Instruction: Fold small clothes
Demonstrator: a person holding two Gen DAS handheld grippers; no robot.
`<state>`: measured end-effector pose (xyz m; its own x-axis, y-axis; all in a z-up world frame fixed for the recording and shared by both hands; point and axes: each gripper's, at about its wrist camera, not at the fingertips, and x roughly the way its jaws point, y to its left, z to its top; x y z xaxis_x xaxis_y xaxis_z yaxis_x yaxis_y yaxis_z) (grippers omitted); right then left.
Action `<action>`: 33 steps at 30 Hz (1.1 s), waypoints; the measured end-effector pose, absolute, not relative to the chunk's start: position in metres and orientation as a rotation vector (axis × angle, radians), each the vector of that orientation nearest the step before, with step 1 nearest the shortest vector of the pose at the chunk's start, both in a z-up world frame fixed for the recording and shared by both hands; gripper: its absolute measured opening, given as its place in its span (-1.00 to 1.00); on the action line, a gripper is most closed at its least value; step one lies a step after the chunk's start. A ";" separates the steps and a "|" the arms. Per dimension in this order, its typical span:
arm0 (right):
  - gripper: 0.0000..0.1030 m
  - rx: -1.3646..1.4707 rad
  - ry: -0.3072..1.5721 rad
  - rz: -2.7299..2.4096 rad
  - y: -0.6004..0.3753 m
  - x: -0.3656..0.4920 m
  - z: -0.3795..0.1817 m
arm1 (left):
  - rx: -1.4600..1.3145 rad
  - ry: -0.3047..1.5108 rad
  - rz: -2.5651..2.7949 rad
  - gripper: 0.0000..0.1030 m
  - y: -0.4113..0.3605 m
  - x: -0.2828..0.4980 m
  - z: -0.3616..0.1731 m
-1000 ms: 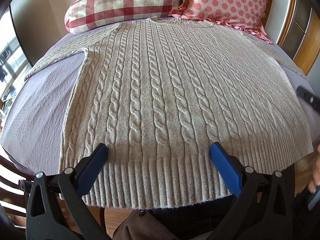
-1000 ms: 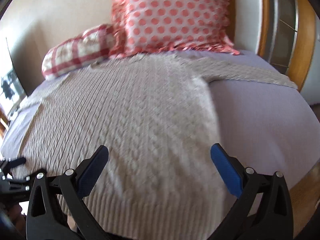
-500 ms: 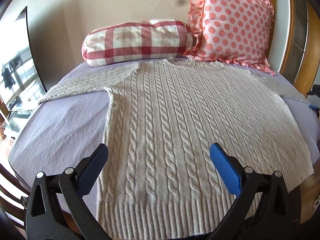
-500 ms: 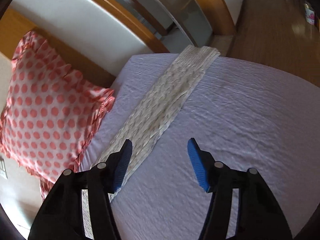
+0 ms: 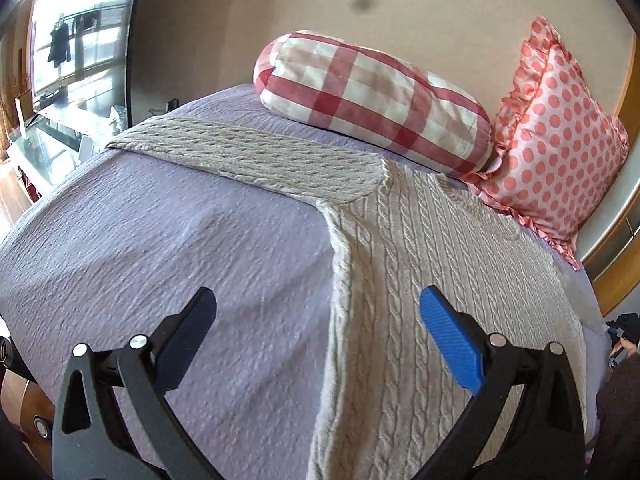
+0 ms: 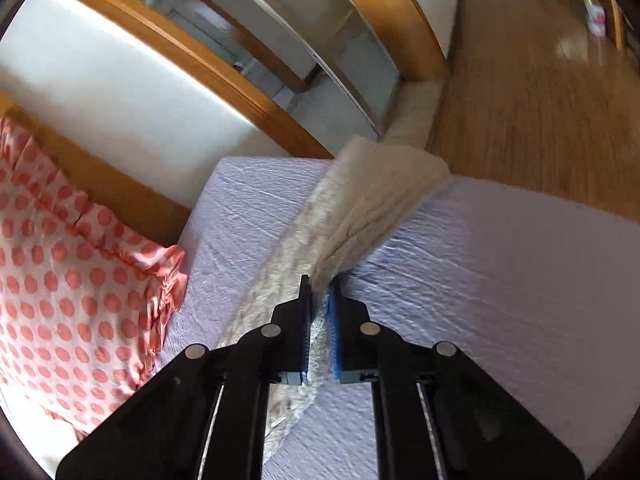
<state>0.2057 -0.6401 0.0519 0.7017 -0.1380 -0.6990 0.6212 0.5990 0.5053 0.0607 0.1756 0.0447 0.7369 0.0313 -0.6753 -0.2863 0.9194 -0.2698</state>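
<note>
A beige cable-knit sweater (image 5: 420,280) lies flat on the lilac bedspread (image 5: 180,260), its left sleeve (image 5: 248,152) stretched out toward the bed's left edge. My left gripper (image 5: 316,320) is open and empty, hovering over the sweater's left side seam. In the right wrist view my right gripper (image 6: 319,292) is shut on the sweater's right sleeve (image 6: 360,208), which lifts off the bedspread (image 6: 500,280) in a raised fold ahead of the fingertips.
A red-checked bolster (image 5: 372,100) and a pink polka-dot pillow (image 5: 560,148) stand at the head of the bed; the pillow also shows in the right wrist view (image 6: 72,280). Wooden floor (image 6: 520,100) and a wood-framed sliding door (image 6: 280,60) lie beyond the bed's right edge.
My right gripper swung to the right sleeve, then closed on it and lifted it. My left gripper moved from the hem toward the sweater's left side and sleeve, still open.
</note>
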 end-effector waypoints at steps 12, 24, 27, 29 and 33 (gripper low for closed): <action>-0.82 0.384 0.705 0.575 -0.225 0.253 0.181 | -0.652 0.676 0.296 0.96 0.316 0.105 0.046; 0.36 0.196 0.735 0.534 -0.198 0.208 0.162 | -0.882 0.708 0.347 0.78 0.407 0.153 0.014; 0.43 0.206 0.719 0.473 -0.227 0.195 0.162 | -0.958 0.694 0.373 0.43 0.434 0.156 0.012; 0.43 0.217 0.718 0.443 -0.242 0.190 0.160 | -1.033 0.670 0.382 0.21 0.452 0.154 0.008; 0.45 0.254 0.711 0.416 -0.266 0.180 0.154 | -1.062 0.709 0.465 -0.86 0.472 0.155 -0.001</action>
